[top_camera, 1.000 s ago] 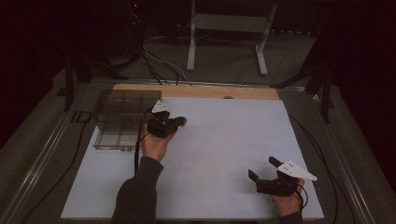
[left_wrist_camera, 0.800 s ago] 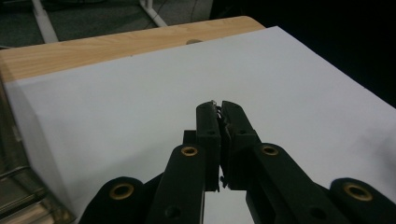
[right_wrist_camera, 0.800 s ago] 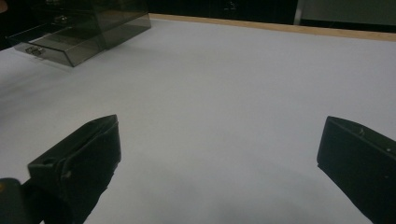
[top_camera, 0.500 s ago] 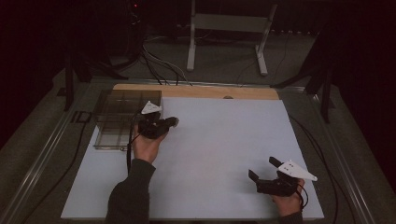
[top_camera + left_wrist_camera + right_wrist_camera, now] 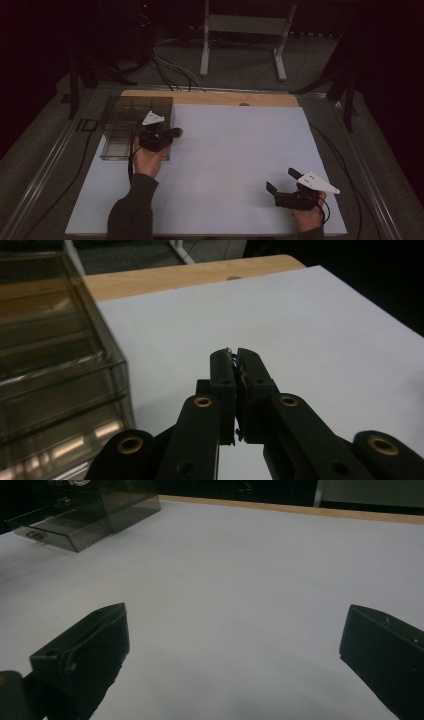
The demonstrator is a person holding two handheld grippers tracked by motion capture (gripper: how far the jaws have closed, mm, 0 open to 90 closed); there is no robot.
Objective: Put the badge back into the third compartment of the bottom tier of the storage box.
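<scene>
A: What is at your left?

B: A clear compartment box (image 5: 120, 131) sits at the white mat's (image 5: 230, 165) far left corner. Your left gripper (image 5: 172, 133) hovers just beside its right edge, jaws pressed together; something tiny may sit between the tips, too small to tell.

A: And to the right?

B: Your right gripper (image 5: 282, 181) rests near the mat's near right corner, well apart from the box, jaws spread wide with nothing between them.

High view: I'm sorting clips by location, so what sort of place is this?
Probably a lab or recording bench, not a home. A white board covers the worktable, bare but for a clear compartment box. Cables trail over the dark floor behind, near a metal stand.
</scene>
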